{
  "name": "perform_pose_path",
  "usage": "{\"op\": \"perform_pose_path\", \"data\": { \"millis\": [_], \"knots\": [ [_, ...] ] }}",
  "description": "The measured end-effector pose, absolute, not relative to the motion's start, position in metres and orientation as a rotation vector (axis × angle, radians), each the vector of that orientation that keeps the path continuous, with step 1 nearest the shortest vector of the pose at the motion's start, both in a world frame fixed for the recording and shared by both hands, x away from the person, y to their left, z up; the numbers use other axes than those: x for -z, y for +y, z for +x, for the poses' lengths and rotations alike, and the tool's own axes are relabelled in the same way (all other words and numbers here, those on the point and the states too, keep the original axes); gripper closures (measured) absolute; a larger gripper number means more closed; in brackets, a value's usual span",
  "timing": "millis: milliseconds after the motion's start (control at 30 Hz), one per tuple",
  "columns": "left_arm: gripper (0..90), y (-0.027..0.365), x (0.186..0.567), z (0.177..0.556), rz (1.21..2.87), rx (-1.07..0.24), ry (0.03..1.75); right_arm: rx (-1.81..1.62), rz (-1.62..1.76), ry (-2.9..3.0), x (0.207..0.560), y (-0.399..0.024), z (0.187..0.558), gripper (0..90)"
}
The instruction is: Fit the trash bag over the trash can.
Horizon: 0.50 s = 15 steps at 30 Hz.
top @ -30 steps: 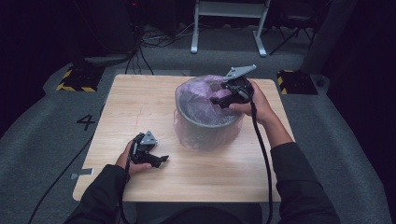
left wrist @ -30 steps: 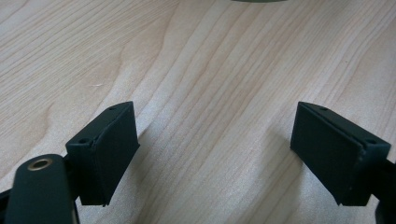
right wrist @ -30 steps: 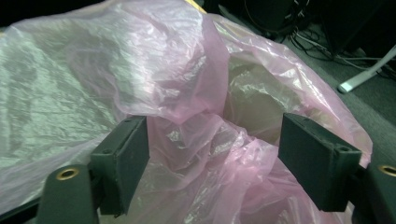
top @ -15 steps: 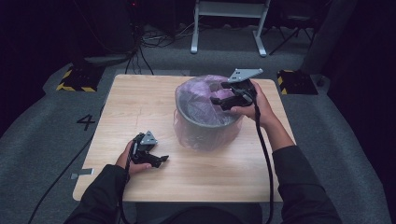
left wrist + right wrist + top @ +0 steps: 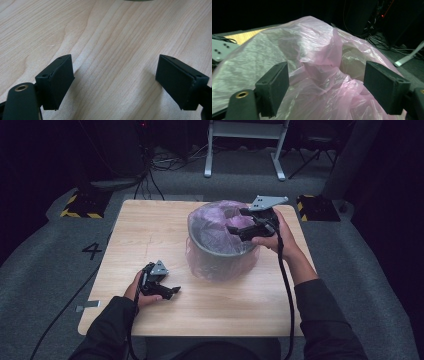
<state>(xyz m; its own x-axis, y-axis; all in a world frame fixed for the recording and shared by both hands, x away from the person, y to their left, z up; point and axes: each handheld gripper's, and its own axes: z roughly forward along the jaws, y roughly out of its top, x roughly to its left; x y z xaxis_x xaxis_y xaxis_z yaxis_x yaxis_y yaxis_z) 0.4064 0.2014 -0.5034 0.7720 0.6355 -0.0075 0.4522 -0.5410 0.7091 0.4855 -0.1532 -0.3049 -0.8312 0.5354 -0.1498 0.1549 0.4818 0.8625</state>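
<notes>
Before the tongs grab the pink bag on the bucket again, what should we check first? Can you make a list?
1. Right tongs open wide: ok, they have just been opening, and nothing is pinched.
2. Pink bag in front of the right tongs: ok, crumpled plastic lies between and beyond the pads.
3. Bag pulled neatly over the bucket rim: cannot tell, it bulges loosely on top.
4. Left tongs open and empty: ok, with bare table between them.
5. Bucket upright on the table: ok.
</notes>
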Motion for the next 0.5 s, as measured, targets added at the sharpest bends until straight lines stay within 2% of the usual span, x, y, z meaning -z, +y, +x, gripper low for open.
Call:
{"op": "perform_pose_path", "data": {
  "millis": [500],
  "knots": [
    [14.8,0.202,0.503,0.406,2.238,-0.328,0.804,-1.297,0.594,2.281,0.305,-0.167,0.473,16.8]
  ]
}}
